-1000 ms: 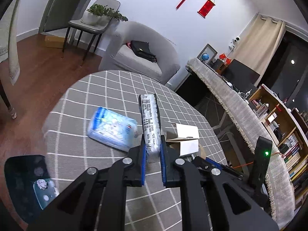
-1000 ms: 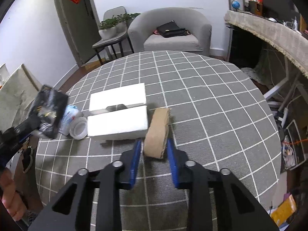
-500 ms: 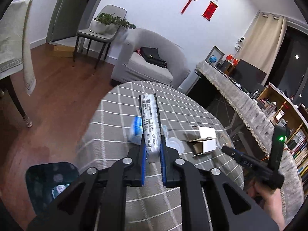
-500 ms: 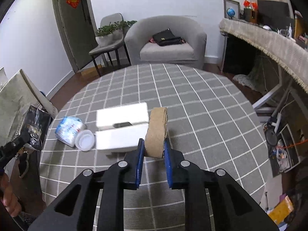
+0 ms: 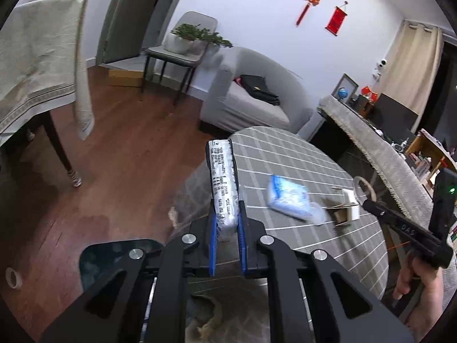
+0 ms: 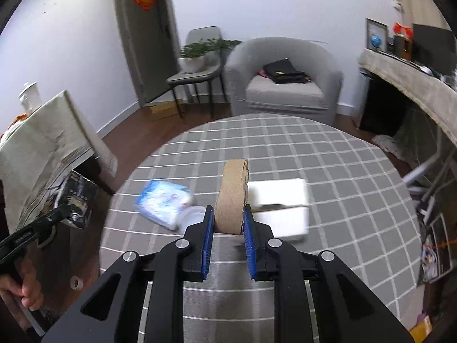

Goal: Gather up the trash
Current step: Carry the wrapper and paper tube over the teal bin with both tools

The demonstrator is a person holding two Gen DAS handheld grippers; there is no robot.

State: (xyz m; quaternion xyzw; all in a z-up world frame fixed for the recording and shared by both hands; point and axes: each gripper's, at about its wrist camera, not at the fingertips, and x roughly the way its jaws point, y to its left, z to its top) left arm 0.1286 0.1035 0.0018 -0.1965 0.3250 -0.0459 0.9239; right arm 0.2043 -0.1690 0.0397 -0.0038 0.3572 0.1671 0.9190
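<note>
My left gripper [image 5: 227, 230] clamps a packet [image 5: 223, 184] and my right gripper [image 6: 228, 224] a cardboard roll [image 6: 232, 197], both lifted above the table [image 6: 328, 154], while a blue pouch [image 6: 162, 203] and white box [image 6: 281, 208] remain uncollected there.

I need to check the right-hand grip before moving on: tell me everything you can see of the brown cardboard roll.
The cardboard roll is a brown, matte, rough-textured ring seen edge-on, with a torn, ragged rim along its right side. It stands upright between the blue pads of the right gripper, which is shut on its lower part. It looks lifted clear of the checked tablecloth. The white box sits behind it.
</note>
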